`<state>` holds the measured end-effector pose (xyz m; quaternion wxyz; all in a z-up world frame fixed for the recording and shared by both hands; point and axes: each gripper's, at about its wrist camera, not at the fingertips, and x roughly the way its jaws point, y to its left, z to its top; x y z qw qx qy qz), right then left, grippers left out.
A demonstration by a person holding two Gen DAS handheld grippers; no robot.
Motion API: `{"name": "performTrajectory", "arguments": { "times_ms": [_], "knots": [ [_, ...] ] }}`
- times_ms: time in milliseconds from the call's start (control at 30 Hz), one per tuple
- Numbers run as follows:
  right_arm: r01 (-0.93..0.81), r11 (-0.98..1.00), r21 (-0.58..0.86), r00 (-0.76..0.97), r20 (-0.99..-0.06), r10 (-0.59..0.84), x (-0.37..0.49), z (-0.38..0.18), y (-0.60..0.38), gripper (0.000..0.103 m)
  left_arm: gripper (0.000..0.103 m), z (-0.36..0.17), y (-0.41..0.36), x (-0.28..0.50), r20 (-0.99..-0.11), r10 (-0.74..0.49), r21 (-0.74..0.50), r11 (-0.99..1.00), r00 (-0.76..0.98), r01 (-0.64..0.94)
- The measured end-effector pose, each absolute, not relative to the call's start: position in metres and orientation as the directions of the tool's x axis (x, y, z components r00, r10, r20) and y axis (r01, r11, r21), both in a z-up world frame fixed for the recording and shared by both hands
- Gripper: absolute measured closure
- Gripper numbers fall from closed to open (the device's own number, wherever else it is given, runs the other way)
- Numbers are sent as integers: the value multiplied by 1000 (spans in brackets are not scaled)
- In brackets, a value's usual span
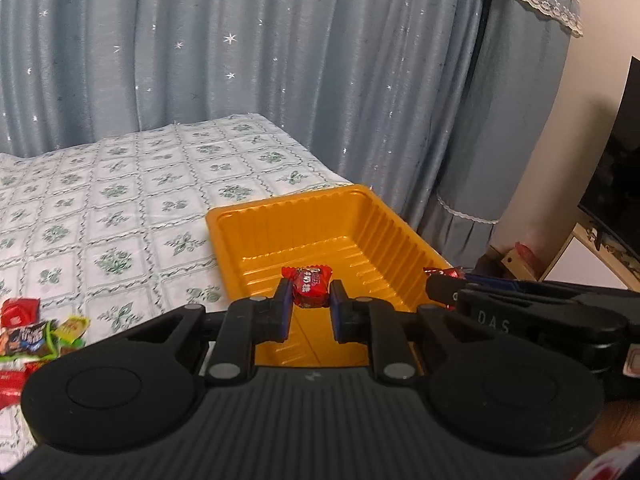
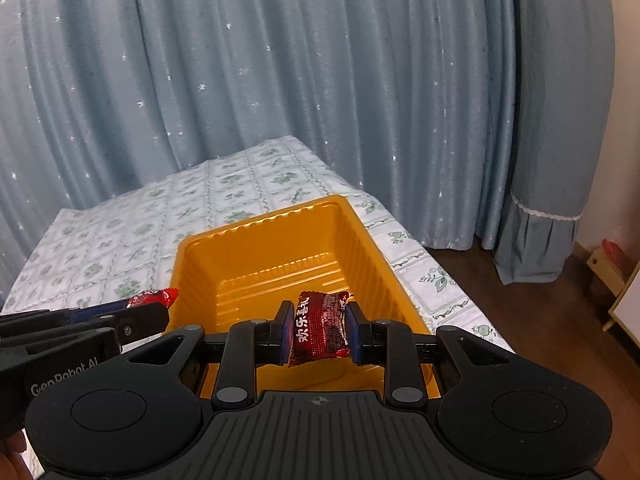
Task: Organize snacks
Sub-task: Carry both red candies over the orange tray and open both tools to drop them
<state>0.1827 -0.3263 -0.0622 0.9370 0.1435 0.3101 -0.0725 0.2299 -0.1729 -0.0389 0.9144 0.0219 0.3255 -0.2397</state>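
Blue-grey pleated curtains (image 1: 280,60) speckled with small white stars fill the back of both my views, hanging in soft vertical folds behind the table. Below them I see a quilted tablecloth (image 1: 120,208) printed with green leaf sprigs in a square grid. On it sits an orange tray (image 1: 320,220), a thin moulded plastic rectangle with ribbed walls and a ridged, glossy floor; its long axis runs away from me toward the curtains, and it stands near the table's right edge. My left gripper (image 1: 311,294) hovers over the tray's near end, its fingers clamped on a red candy (image 1: 311,286) in a shiny crimped wrapper, the wrapper's long axis lying across the gap from pad to pad. My right gripper (image 2: 318,330) is also above the near end, just beside the left one, gripping a dark red packet (image 2: 320,330) whose long axis stands upright, printed text running vertically. At the far left of the left wrist view, a loose pile of snack wrappers (image 1: 32,332), red, green and yellow, lies on the cloth well apart from the tray.
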Motion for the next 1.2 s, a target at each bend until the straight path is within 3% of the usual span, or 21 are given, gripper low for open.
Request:
{"name": "performTrajectory", "arguments": {
  "times_ms": [267, 333, 400, 900, 933, 967, 1033, 1200],
  "knots": [
    [242, 941, 238, 787, -615, -46, 189, -73, -334, 75, 84, -49, -186, 245, -620, -434, -110, 873, 654, 475],
    [247, 939, 241, 784, -619, -48, 189, -75, -335, 75, 71, -52, -187, 248, -623, -431, -116, 876, 652, 469],
    [250, 937, 246, 784, -619, -47, 189, -76, -336, 75, 65, -53, -184, 248, -623, -425, -117, 881, 657, 459],
    [206, 945, 255, 790, -613, -7, 201, -74, -324, 75, 60, -43, -141, 236, -603, -387, -138, 912, 698, 386],
    [199, 945, 258, 790, -613, 1, 203, -75, -323, 68, 59, -43, -139, 235, -602, -385, -138, 913, 699, 384],
    [195, 945, 261, 789, -614, 6, 204, -75, -323, 41, 59, -43, -137, 233, -601, -383, -139, 914, 701, 381],
    [194, 937, 292, 806, -592, 17, 200, -74, -325, 20, 58, -43, -132, 230, -598, -382, -146, 916, 705, 372],
    [195, 932, 306, 814, -580, 21, 193, -67, -325, 20, 56, -40, -117, 218, -602, -368, -163, 926, 709, 341]
  ]
}}
